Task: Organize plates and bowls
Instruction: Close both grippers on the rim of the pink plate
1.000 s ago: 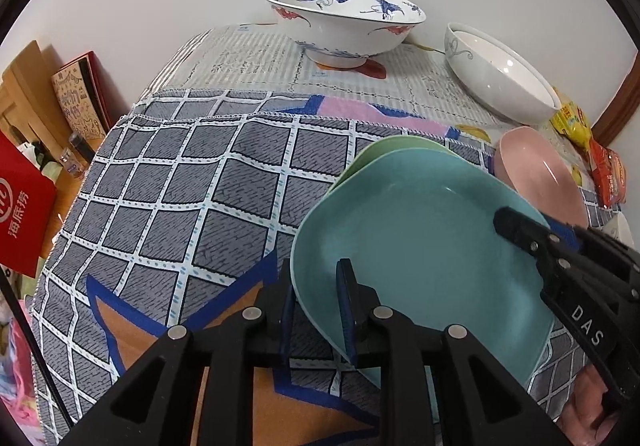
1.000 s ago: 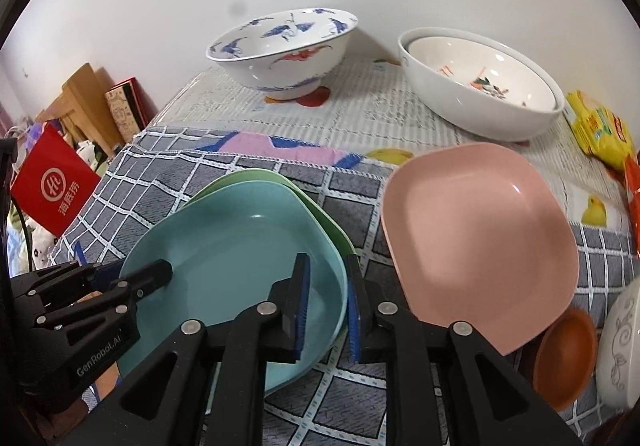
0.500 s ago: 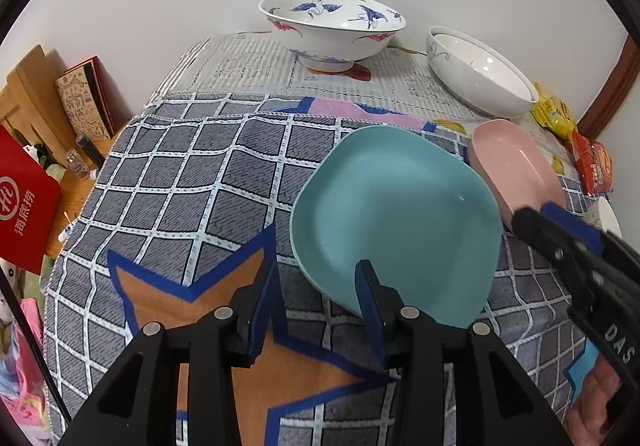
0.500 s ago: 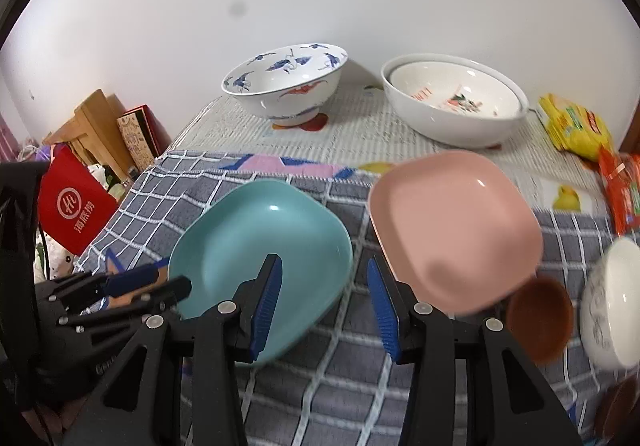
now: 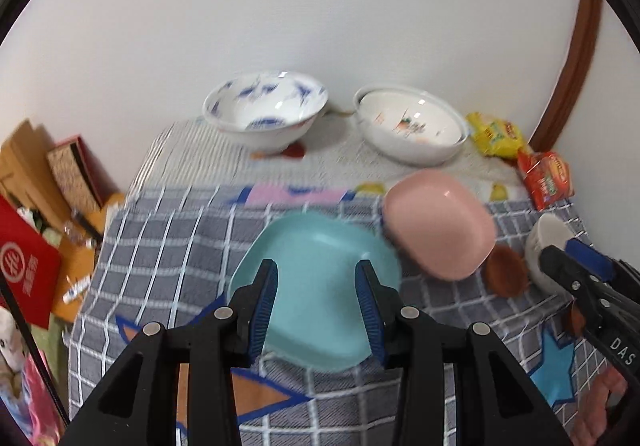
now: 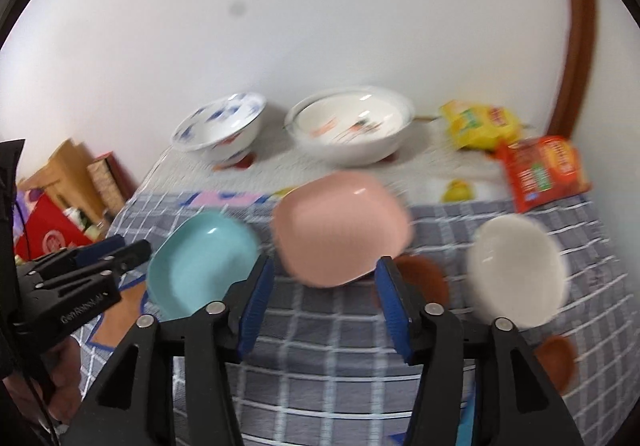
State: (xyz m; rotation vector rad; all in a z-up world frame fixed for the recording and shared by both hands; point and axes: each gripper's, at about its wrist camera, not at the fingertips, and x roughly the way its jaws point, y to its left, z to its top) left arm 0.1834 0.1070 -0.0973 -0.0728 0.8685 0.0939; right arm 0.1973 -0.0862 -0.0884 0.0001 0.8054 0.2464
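Standing open and empty, jaws just widened, the right gripper (image 6: pixel 326 302) hovers nearest the pink plate (image 6: pixel 340 228) directly ahead, while the left gripper (image 5: pixel 316 310), likewise open and empty, faces the teal plate (image 5: pixel 316 286) on the checked cloth (image 5: pixel 160 246).

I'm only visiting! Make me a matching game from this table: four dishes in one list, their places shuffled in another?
Dishes:
1. teal plate
2. pink plate
3. blue-patterned bowl
4. red snack packet

Places:
A. back left, by the wall
B. right edge of the table
C. middle of the checked cloth
D. left on the checked cloth

Pairs: 1-D, 2-C, 3-A, 4-B
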